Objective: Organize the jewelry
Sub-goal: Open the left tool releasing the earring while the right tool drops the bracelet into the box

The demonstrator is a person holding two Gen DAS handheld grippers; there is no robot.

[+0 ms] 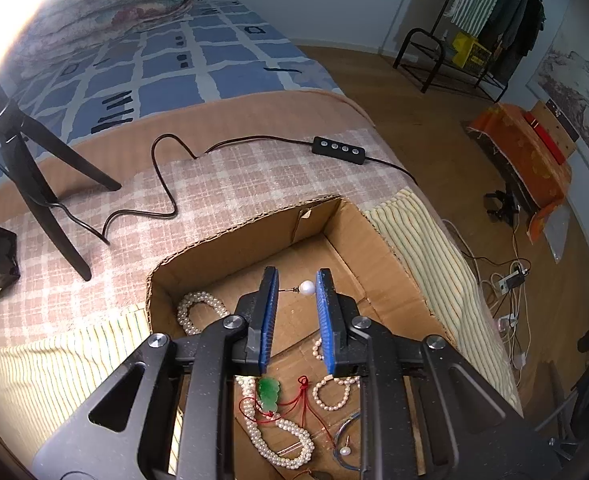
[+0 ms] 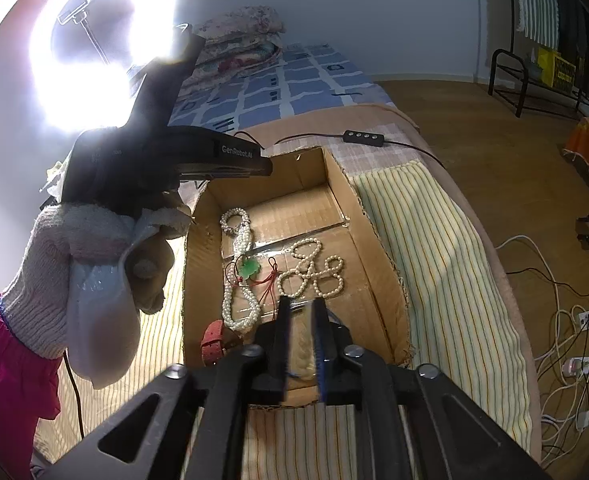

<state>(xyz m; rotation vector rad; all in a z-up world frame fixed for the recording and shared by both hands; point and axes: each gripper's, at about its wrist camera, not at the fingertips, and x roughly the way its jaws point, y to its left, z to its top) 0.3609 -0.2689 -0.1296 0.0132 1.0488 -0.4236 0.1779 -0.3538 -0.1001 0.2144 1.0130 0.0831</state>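
A cardboard box [image 1: 254, 236] [image 2: 370, 220] sits on the bed and holds pearl strands [image 1: 282, 436] [image 2: 238, 280], a green jade pendant on red cord [image 1: 268, 392] [image 2: 249, 267], small pearl bracelets [image 2: 310, 272] and a pearl stud [image 1: 345, 451]. My left gripper [image 1: 296, 286] hovers over the box with its blue pads apart; a pearl earring [image 1: 306, 288] on a pin shows at the fingertips, and I cannot tell whether it is held. My right gripper [image 2: 300, 308] is at the box's near edge, shut on a clear bag with a pale item [image 2: 302, 340].
A black tripod [image 1: 34, 176] and a cable with an inline controller [image 1: 338, 145] lie on the checked blanket behind the box. A ring light [image 2: 94, 40] glares at the left. A red strap [image 2: 212, 340] lies in the box's near corner. Cables cross the floor on the right.
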